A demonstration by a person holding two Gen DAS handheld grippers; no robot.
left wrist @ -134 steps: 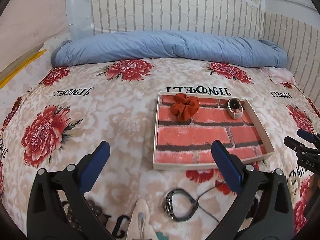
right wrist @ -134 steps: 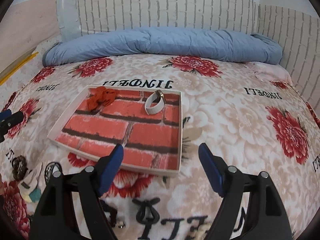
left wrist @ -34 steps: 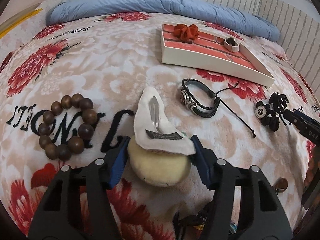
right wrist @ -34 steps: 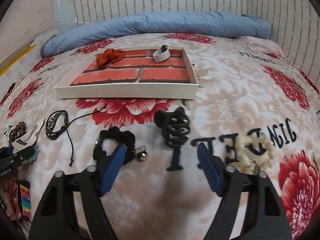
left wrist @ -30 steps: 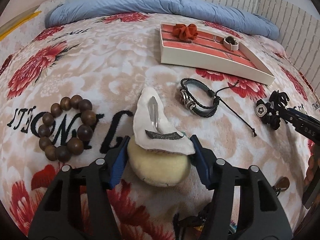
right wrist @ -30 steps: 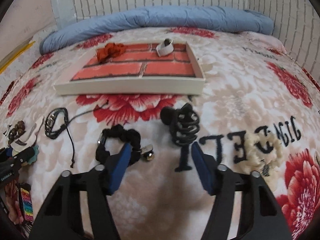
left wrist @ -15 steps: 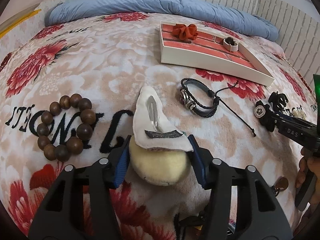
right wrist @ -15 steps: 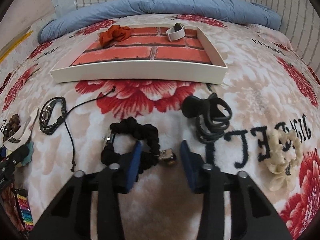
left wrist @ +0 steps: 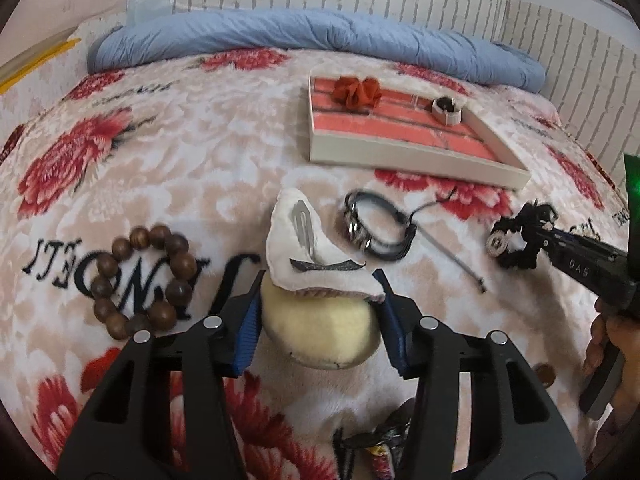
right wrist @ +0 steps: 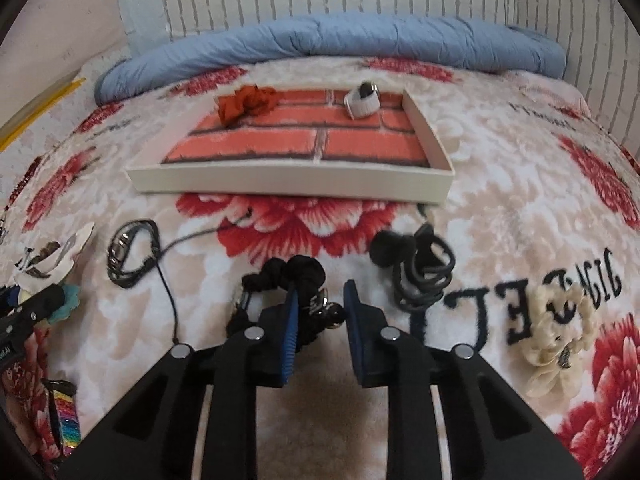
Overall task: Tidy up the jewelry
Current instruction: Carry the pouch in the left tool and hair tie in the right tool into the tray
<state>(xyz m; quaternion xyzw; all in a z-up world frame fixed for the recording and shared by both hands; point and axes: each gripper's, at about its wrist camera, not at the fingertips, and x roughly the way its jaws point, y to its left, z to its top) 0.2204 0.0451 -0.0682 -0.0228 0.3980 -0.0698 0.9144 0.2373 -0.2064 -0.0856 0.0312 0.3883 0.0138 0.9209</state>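
My left gripper [left wrist: 318, 300] is shut on a cream plush hair clip [left wrist: 320, 328] with a white felt top and metal clip, just above the blanket. My right gripper [right wrist: 322, 312] is closing around a black scrunchie [right wrist: 294, 276] with small bells; its jaws flank the scrunchie's right end. The right gripper also shows in the left wrist view [left wrist: 520, 236]. The brick-patterned tray [right wrist: 288, 182] lies beyond, holding a red scrunchie [right wrist: 246, 104] and a white ring-like piece [right wrist: 362, 102]. In the left wrist view the tray [left wrist: 400, 156] sits at upper right.
On the floral blanket lie a wooden bead bracelet [left wrist: 140, 280], a black leather bracelet with cord [left wrist: 376, 228], a black claw clip [right wrist: 420, 268], a cream flower scrunchie [right wrist: 560, 332] and a rainbow strap [right wrist: 66, 416]. A blue duvet [right wrist: 340, 44] lines the brick-pattern wall.
My right gripper moved down and forward to the black scrunchie and its jaws narrowed around it. My left gripper closed on the plush hair clip and lifted it slightly.
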